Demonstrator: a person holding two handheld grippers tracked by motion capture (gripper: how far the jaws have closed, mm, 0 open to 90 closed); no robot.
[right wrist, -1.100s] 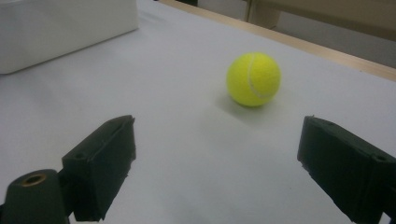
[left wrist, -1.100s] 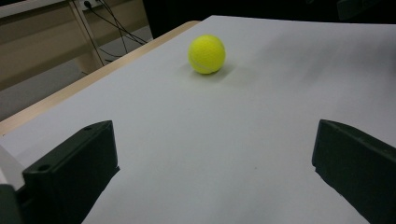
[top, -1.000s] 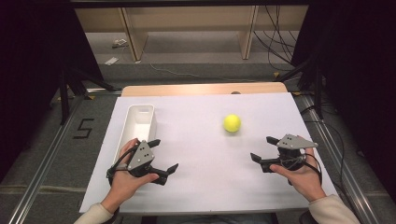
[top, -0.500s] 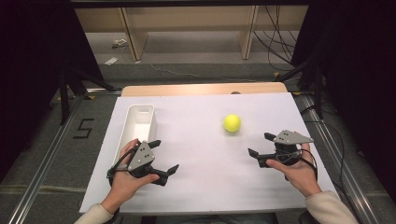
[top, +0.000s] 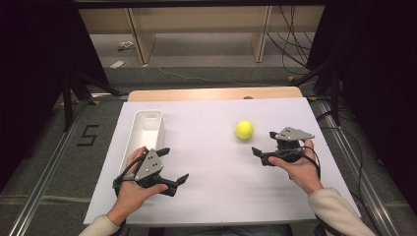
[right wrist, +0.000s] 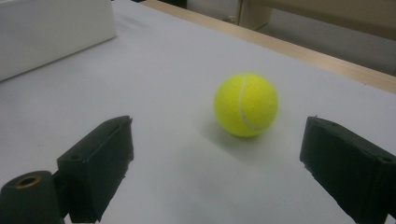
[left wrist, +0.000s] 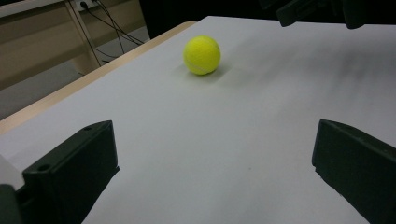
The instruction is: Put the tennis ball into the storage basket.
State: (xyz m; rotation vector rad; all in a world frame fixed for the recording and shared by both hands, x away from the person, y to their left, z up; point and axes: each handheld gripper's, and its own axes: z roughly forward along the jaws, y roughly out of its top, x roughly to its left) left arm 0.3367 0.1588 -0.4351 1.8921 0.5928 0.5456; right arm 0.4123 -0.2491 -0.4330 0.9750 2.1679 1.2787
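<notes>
A yellow tennis ball (top: 244, 130) rests on the white table sheet (top: 216, 191), right of centre. My right gripper (top: 264, 142) stands just right of it and slightly nearer me, pointing at it. Its jaws have just been opening and stand open, with the ball (right wrist: 246, 104) a short way ahead of the tips and nothing between them. My left gripper (top: 174, 164) sits low at the front left, open and empty. From there the ball (left wrist: 201, 55) lies well ahead.
A long white tray (top: 147, 130) lies along the sheet's left side, just beyond my left hand, and its wall (right wrist: 51, 32) appears in the right gripper view. The table's wooden far edge (top: 211, 93) runs behind the ball. Dark frames stand on both sides.
My right hand has moved left toward the ball, and its jaws stand a little wider. The left hand, the ball and the tray have stayed put.
</notes>
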